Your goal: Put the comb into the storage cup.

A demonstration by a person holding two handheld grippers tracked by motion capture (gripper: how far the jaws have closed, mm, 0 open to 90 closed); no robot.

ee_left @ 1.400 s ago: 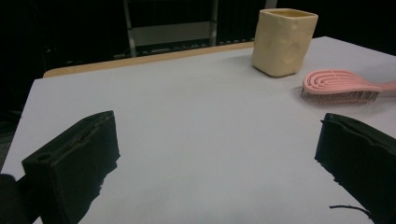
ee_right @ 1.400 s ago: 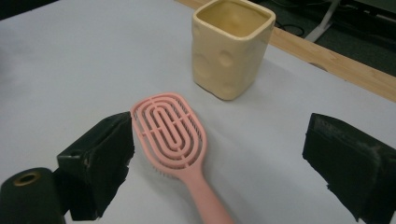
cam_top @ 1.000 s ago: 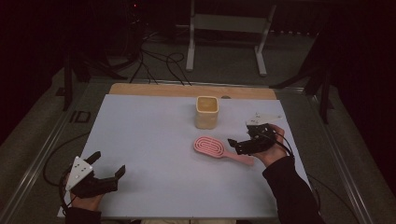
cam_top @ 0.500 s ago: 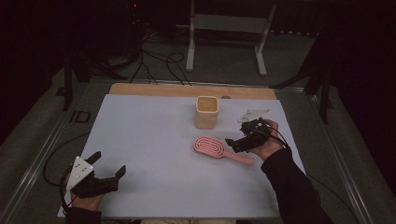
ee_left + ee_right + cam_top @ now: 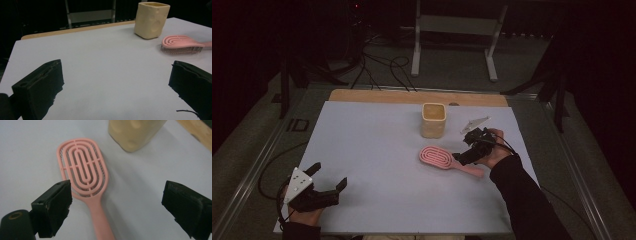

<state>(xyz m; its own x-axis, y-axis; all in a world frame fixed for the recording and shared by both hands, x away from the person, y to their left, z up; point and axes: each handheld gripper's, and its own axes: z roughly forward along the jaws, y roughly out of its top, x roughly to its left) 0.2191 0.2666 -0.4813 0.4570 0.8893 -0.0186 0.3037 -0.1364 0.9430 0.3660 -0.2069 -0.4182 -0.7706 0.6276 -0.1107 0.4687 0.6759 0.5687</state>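
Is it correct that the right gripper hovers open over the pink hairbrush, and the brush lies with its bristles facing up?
Not quite. The right gripper does hover open over the pink hairbrush, but the bristles face down: the right gripper view shows the brush's slotted back on top, and the left gripper view shows the bristles against the table.

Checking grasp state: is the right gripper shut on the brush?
No; the right gripper is open, its jaws spread either side of the brush handle.

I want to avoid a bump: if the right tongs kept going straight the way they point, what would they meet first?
Most likely the pink hairbrush, lying between the open right tongs, its handle under the gap. The yellow cup stands beyond; depth is uncertain.
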